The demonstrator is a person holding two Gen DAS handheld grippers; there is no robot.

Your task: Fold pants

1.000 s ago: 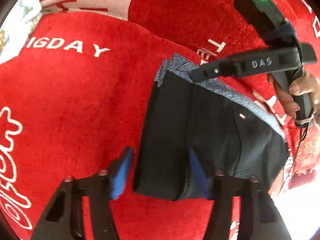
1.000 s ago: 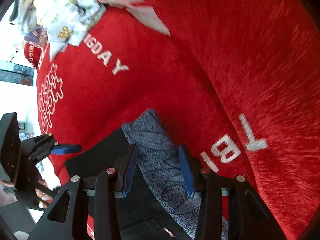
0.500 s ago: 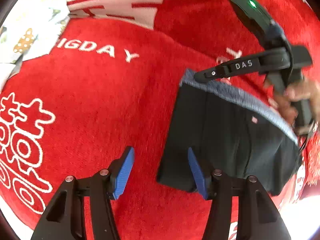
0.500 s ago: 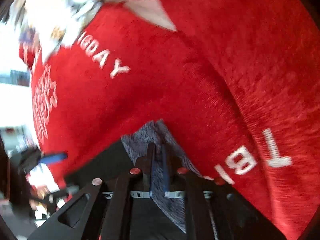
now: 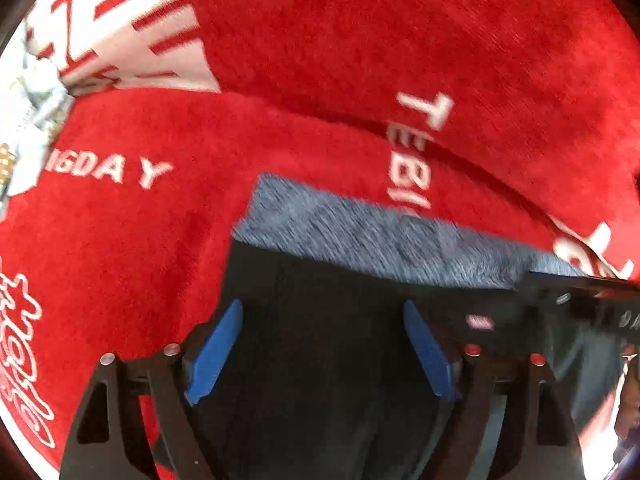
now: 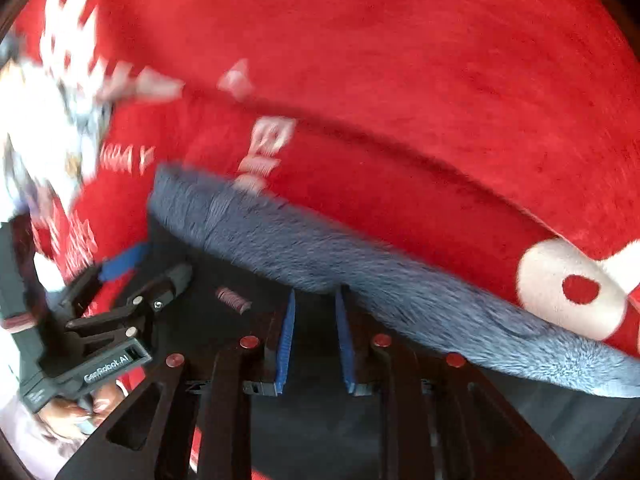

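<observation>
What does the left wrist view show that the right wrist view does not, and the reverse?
Only the left wrist view shows the left gripper head-on, its jaws opening above the dark pants, and the readable "BIGDAY" lettering.

Only the right wrist view shows the right gripper, its jaws opening, and the hand holding the left tool.

Both show the pants, their grey waistband and the red blanket.

Black pants, red white-lettered blanket

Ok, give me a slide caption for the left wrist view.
Left gripper, jaws opening, over folded black pants with a grey waistband on a red blanket.
</observation>
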